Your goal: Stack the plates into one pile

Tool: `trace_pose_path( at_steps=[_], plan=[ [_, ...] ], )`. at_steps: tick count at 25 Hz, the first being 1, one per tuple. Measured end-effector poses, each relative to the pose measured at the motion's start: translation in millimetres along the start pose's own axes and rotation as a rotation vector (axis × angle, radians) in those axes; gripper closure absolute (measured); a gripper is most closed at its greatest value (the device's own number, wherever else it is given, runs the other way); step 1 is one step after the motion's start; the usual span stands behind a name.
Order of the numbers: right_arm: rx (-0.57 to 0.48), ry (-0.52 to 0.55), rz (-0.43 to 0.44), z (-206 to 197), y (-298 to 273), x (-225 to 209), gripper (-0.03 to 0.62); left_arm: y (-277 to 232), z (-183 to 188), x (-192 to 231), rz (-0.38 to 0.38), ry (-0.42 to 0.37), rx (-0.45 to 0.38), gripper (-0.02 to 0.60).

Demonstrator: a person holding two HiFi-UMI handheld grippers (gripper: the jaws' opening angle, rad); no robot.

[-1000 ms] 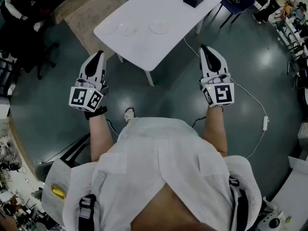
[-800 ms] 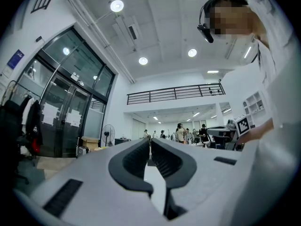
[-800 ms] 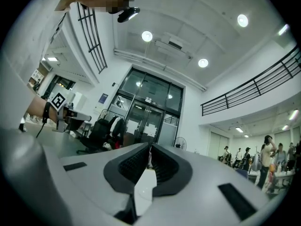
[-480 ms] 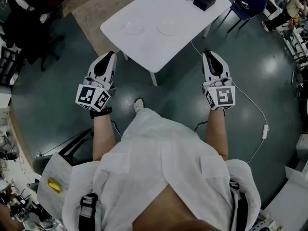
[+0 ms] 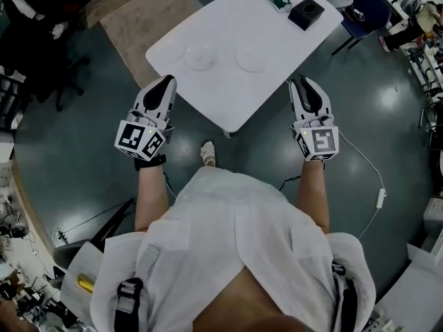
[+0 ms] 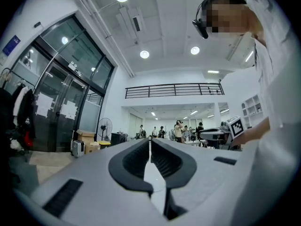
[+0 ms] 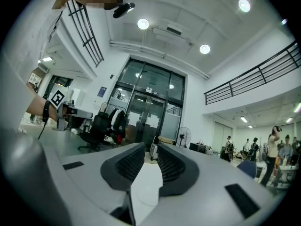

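Table (image 5: 228, 95) nearer, left gripper (image 5: 168, 81) pressed together, empty, right gripper (image 5: 299, 81) just parting slightly, empty, clear plates (image 5: 201, 56) faint.

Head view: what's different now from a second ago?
The person walked up to the white table; both grippers are now close beside it. The right gripper has just been opening its fingers, nothing between them. The left gripper stays shut, and the three plates lie apart, untouched.
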State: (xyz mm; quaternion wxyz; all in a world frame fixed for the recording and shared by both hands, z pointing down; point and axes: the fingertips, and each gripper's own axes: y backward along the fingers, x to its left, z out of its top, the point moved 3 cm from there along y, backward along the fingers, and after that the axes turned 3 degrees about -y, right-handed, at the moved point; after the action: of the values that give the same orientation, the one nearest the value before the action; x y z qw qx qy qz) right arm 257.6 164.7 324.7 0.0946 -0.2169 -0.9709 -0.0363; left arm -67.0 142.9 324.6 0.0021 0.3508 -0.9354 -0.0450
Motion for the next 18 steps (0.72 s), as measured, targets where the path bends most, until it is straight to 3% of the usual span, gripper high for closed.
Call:
trace_pose_path(
  at_steps=[9,18],
  plan=[
    [0.093,-0.007,-0.017,-28.9,-108.4,-12.3,0.489,-87.5,-27.0,75.7,-0.116,0.033,0.048,0.561],
    [0.222,-0.064,-0.056,-80.3,-160.0,-30.5,0.477,-162.9,-73.5,90.9,-0.233,0.099,0.151,0.561]
  ],
)
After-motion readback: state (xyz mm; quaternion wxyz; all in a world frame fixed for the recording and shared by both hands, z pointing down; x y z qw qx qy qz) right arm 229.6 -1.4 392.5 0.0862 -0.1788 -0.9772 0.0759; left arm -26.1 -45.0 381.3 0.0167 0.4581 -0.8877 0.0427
